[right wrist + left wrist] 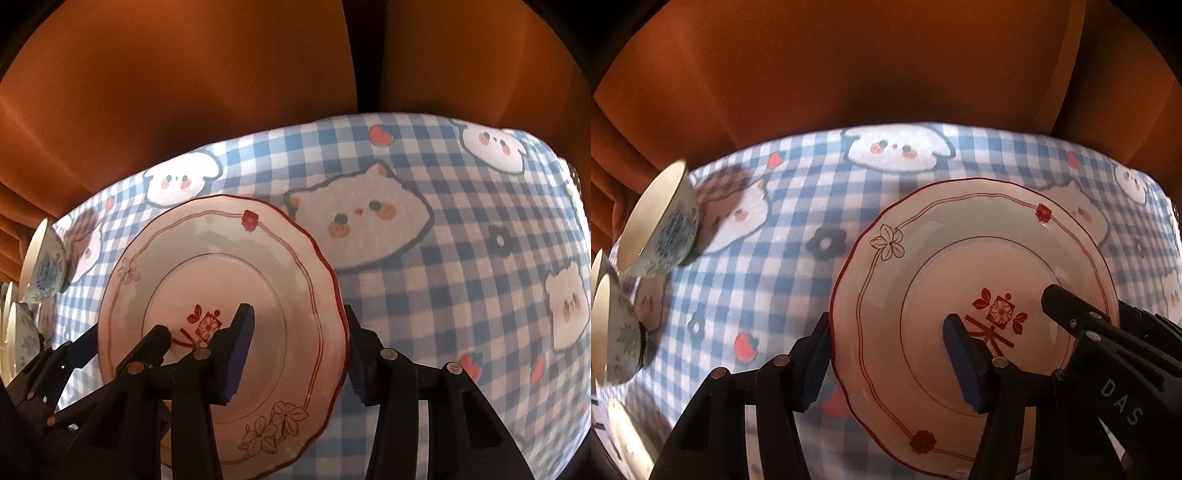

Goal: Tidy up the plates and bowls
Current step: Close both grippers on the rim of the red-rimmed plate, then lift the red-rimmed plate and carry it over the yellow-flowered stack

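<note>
A white plate point(923, 229) with a red scalloped rim and red flower marks lies on the checked tablecloth. My left gripper point(886, 362) straddles its left rim, one finger outside and one finger over the plate, jaws open. My right gripper point(299, 354) straddles the plate's point(221, 258) right rim the same way, jaws open. The right gripper's finger point(1071, 314) also shows over the plate in the left wrist view. Blue-patterned bowls point(661, 229) stand tilted at the far left.
The blue-and-white checked cloth point(461, 295) with cartoon animals covers the table. An orange curtain point(849, 66) hangs behind the table's far edge. More bowls point(613, 332) and a pale rim point(624, 435) crowd the left edge.
</note>
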Action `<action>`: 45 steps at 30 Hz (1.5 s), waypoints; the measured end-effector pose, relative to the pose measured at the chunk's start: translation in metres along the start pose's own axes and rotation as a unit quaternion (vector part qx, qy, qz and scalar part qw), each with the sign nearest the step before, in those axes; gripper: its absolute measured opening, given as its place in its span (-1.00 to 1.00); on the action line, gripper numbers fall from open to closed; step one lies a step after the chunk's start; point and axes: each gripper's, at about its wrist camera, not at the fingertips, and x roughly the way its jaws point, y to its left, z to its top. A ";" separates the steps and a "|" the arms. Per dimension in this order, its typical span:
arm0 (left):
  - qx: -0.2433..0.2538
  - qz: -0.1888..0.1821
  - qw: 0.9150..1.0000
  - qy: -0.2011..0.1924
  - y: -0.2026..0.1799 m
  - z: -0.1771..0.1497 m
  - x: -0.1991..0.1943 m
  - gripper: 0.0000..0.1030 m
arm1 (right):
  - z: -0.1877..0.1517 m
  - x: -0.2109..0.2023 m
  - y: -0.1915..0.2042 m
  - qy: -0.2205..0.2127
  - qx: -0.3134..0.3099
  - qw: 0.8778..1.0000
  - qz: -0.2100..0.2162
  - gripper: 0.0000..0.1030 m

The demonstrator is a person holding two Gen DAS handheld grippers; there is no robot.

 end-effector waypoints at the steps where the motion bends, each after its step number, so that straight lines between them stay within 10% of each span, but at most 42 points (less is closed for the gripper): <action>1: 0.000 0.002 1.000 0.003 0.002 -0.005 -0.002 0.18 | -0.003 -0.002 0.001 0.003 0.000 1.000 0.001 -0.04; 16: 0.005 0.014 0.999 0.034 0.015 -0.076 -0.037 0.18 | -0.078 -0.031 0.011 0.042 -0.011 0.999 0.023 -0.04; 45: -0.024 -0.042 0.998 -0.026 0.041 -0.097 -0.090 0.30 | -0.095 -0.082 0.034 -0.027 -0.032 0.999 -0.015 0.08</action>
